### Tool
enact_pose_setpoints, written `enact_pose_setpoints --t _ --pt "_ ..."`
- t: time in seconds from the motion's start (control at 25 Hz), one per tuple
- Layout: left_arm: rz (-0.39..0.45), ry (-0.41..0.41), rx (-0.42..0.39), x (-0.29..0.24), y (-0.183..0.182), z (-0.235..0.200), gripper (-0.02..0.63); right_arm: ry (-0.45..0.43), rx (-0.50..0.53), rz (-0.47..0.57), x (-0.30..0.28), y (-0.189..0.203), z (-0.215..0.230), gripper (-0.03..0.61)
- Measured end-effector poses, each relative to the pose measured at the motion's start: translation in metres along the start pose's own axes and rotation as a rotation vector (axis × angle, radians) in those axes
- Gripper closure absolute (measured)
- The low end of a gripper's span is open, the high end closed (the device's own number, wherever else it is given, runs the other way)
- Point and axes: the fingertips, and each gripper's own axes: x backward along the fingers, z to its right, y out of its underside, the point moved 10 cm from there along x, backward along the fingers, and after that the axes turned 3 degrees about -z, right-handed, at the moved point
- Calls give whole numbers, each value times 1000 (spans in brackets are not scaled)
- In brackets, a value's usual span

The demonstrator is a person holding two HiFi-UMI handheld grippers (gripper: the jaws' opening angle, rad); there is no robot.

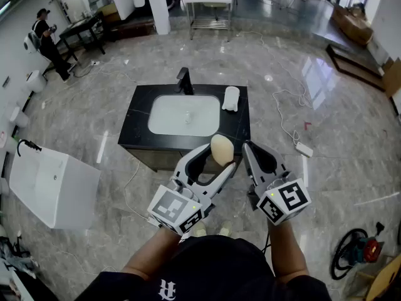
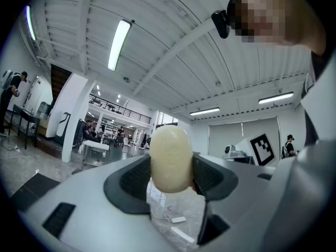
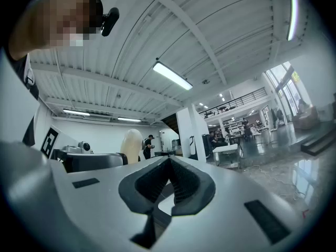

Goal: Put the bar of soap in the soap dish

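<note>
A cream oval bar of soap [image 1: 222, 150] is held upright in my left gripper [image 1: 222, 157], whose pads press on both of its sides; the left gripper view shows the soap [image 2: 170, 159] filling the gap between the jaws. My right gripper [image 1: 247, 147] hovers just to the right of it, shut and holding nothing, and its own view has the soap [image 3: 131, 146] off to the left. Both grippers are held level in the air, well short of the black counter [image 1: 141, 115]. A white soap dish [image 1: 231, 98] lies on the counter to the right of the basin [image 1: 185, 115].
A black faucet [image 1: 184, 80] stands behind the basin. A white tub [image 1: 53, 187] sits on the floor at the left. A power strip [image 1: 304, 149] with a cable lies on the floor right of the counter. A person [image 1: 49, 41] stands far off at the left.
</note>
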Motion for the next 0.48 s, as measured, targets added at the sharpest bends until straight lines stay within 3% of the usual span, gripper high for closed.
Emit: enact_pose_setpoints --t 0.48 --pt "-7 -15 -6 -4 4 6 357 -18 -52 53 13 1 12 571"
